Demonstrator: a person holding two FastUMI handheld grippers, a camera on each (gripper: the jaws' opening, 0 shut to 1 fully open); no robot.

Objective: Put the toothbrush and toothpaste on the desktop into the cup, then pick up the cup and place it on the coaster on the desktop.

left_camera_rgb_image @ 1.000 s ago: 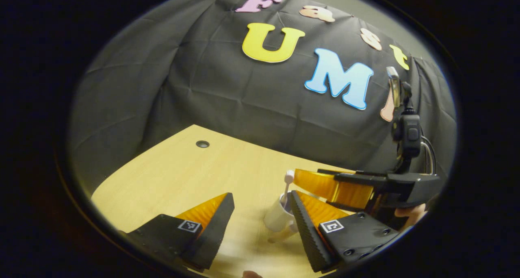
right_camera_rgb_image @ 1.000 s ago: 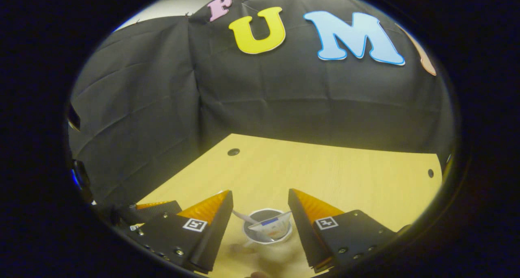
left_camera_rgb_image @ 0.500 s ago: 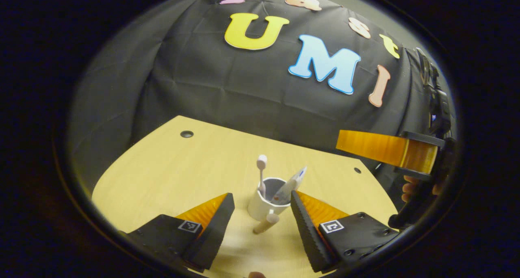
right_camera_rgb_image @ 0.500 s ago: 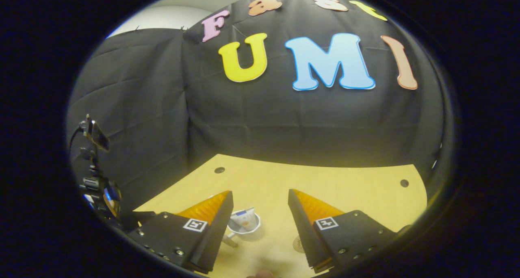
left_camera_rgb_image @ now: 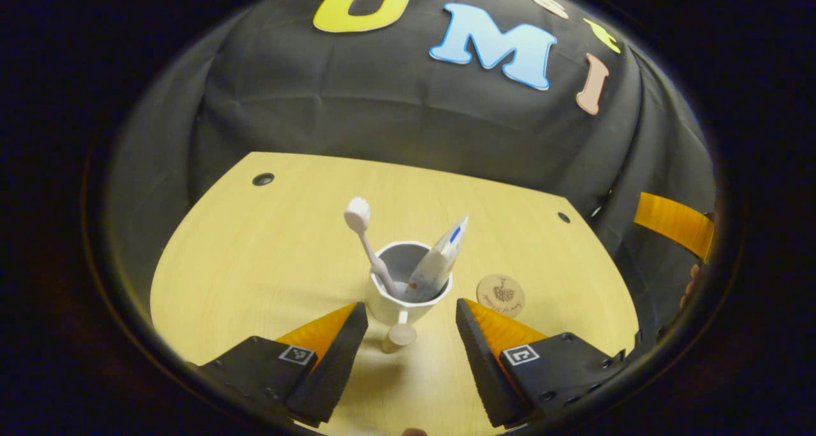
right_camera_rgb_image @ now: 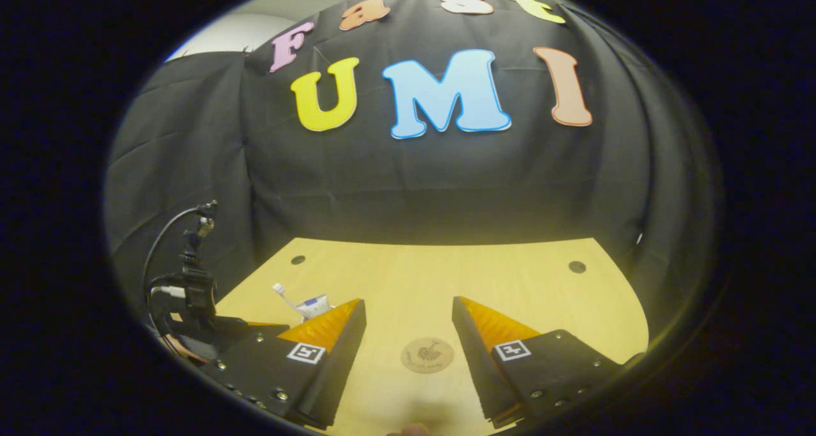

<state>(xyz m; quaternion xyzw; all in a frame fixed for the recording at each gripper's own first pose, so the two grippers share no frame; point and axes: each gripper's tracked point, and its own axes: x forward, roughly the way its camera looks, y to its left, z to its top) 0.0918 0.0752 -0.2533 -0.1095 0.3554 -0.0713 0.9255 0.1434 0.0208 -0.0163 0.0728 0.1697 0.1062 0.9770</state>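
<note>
Cup: white, faceted ceramic, stub handle toward camera, standing on desktop. Toothbrush and toothpaste lean inside; loading done. Change since a second ago: right gripper withdrawn from above cup, fingers spread, empty, now facing coaster. Left gripper spread, empty, now squarely bracketing cup handle. Remaining: lift cup to coaster, a round, flat, printed disc just beside cup. Desktop: smooth pale wood laminate.

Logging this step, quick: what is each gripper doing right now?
Left gripper: jaws open, holding nothing, cup just ahead between them.
Right gripper: jaws open, holding nothing, above the coaster.
</note>
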